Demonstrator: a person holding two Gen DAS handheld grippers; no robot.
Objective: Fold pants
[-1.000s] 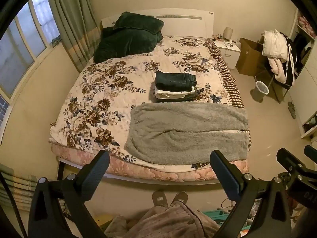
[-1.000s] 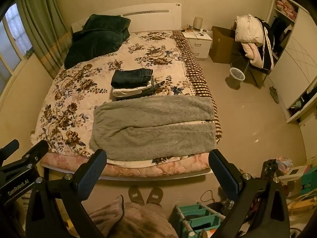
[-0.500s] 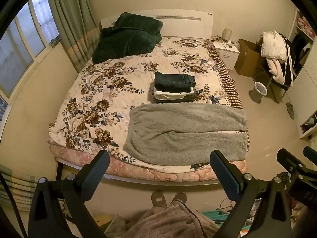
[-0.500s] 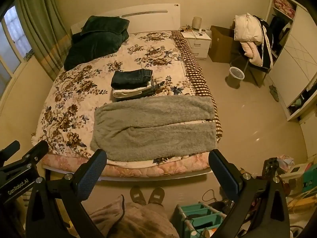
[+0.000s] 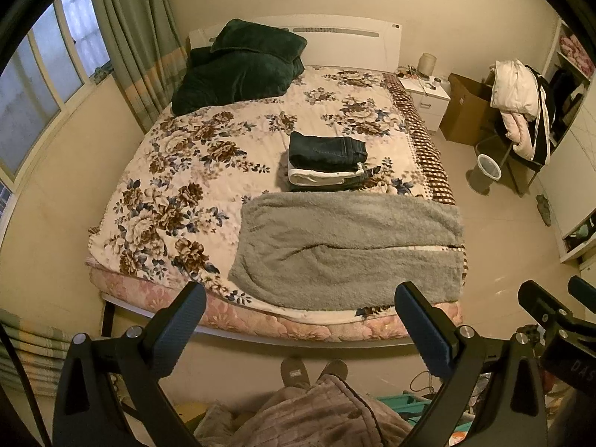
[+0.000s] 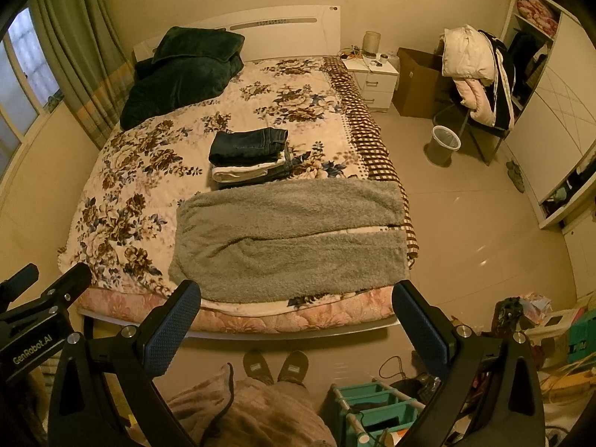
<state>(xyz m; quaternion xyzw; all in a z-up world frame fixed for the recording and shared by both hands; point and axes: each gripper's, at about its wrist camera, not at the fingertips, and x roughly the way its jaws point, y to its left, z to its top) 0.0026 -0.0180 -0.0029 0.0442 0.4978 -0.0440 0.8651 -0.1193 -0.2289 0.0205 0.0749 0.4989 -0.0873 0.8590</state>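
Observation:
Grey fleece pants [image 5: 346,249] lie flat and spread across the foot of the bed, legs pointing right; they also show in the right wrist view [image 6: 290,238]. Behind them sits a stack of folded pants [image 5: 326,162], dark jeans on top, also visible in the right wrist view [image 6: 249,158]. My left gripper [image 5: 298,320] is open and empty, held high over the floor in front of the bed. My right gripper [image 6: 296,320] is open and empty, likewise short of the bed edge.
The floral bedspread [image 5: 193,156] covers the bed, with dark green pillows [image 5: 238,67] at the head. A nightstand [image 6: 372,78], cardboard box [image 6: 417,82], bin [image 6: 443,145] and clothes-laden chair [image 6: 476,74] stand to the right. A teal rack [image 6: 372,409] and my feet [image 6: 275,365] are below.
Both grippers have drawn back and risen slightly from the bed, so the bed looks a little smaller and higher in both views. The pants have not moved.

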